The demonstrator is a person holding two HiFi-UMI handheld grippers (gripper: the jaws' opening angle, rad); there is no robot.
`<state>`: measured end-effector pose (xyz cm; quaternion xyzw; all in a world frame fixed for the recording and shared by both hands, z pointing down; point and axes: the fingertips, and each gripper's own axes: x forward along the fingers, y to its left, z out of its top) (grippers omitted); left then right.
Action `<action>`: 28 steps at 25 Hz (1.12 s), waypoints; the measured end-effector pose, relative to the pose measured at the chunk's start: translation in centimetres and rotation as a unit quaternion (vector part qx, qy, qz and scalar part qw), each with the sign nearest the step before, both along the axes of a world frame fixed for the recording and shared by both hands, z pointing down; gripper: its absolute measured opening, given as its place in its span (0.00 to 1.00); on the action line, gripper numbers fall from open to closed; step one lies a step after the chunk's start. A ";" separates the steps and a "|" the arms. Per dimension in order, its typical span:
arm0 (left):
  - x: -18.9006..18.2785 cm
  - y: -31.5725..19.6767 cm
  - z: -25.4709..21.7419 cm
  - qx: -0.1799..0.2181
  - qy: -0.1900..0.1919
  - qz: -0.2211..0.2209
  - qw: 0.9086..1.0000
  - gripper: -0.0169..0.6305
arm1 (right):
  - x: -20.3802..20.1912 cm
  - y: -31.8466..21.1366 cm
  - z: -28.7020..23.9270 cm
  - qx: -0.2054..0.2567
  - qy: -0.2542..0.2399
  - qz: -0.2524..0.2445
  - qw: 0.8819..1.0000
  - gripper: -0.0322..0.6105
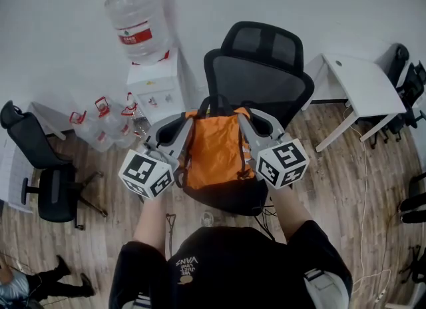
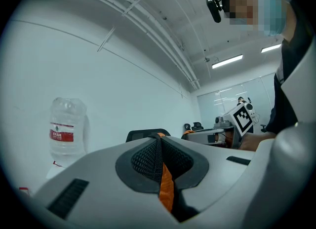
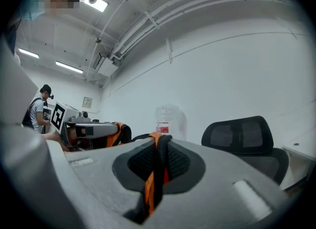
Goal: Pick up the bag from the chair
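An orange bag [image 1: 214, 151] with black straps hangs between my two grippers, above the seat of a black mesh office chair [image 1: 263, 74]. My left gripper [image 1: 188, 118] is shut on the bag's left strap [image 2: 165, 186], an orange and black band pinched between its pads. My right gripper [image 1: 243, 116] is shut on the right strap [image 3: 152, 178] in the same way. Both grippers point level, away from me, toward the chair's backrest. The bag's lower part covers the seat from the head view, so contact with the seat cannot be judged.
A white water dispenser [image 1: 156, 88] with a big clear bottle [image 1: 138, 21] stands left of the chair, empty bottles [image 1: 106, 124] beside it. A white desk [image 1: 363, 88] is at the right, another black chair [image 1: 46, 174] at the left. Another person stands far off in the right gripper view.
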<state>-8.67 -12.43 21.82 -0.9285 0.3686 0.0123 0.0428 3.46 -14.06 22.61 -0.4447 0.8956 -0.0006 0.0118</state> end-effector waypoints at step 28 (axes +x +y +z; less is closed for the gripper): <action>0.4 -2.1 0.1 0.005 -0.004 0.014 1.000 0.07 | 0.5 -1.7 0.3 0.005 -0.008 0.018 1.000 0.06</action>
